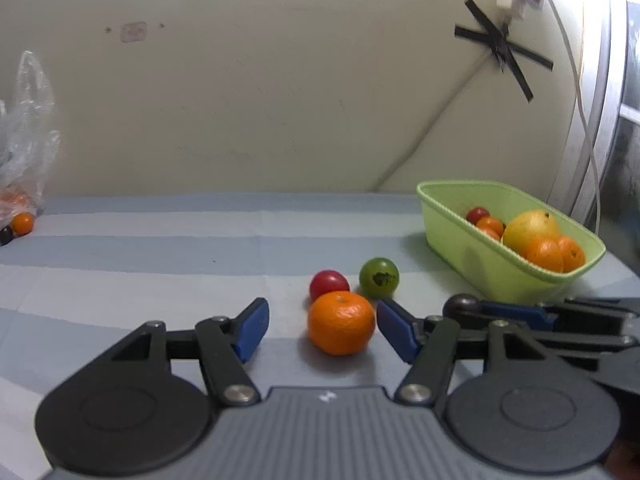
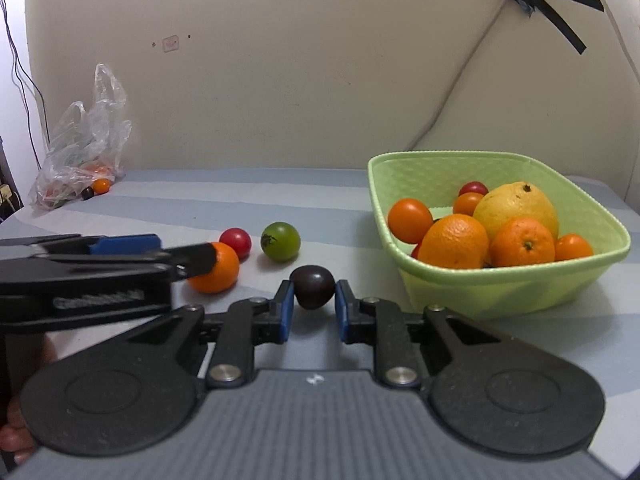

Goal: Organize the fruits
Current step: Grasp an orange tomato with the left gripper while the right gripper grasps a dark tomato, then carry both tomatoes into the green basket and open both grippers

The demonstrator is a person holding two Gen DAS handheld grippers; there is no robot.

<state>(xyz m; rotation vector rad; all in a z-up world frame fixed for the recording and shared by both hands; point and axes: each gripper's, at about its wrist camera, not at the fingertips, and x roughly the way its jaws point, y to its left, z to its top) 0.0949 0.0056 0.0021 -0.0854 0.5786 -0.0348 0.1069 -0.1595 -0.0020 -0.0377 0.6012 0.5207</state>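
Right gripper [image 2: 311,300]: fingers closed on a dark plum [image 2: 312,285], just left of the green basket [image 2: 520,296] on the striped worktop [image 2: 200,208]. Left gripper [image 1: 322,326]: fingers parted about an orange mandarin [image 1: 341,323] farther left of the basket, the pads not pressing it. Behind the mandarin lie a red tomato [image 1: 328,283] and a green tomato [image 1: 379,277].

Left wrist cam low over striped table [image 1: 120,264], faces wall, close. Right wrist cam alongside, same heading. Both share green basket [image 1: 460,248] [image 2: 520,292], loose fruit.
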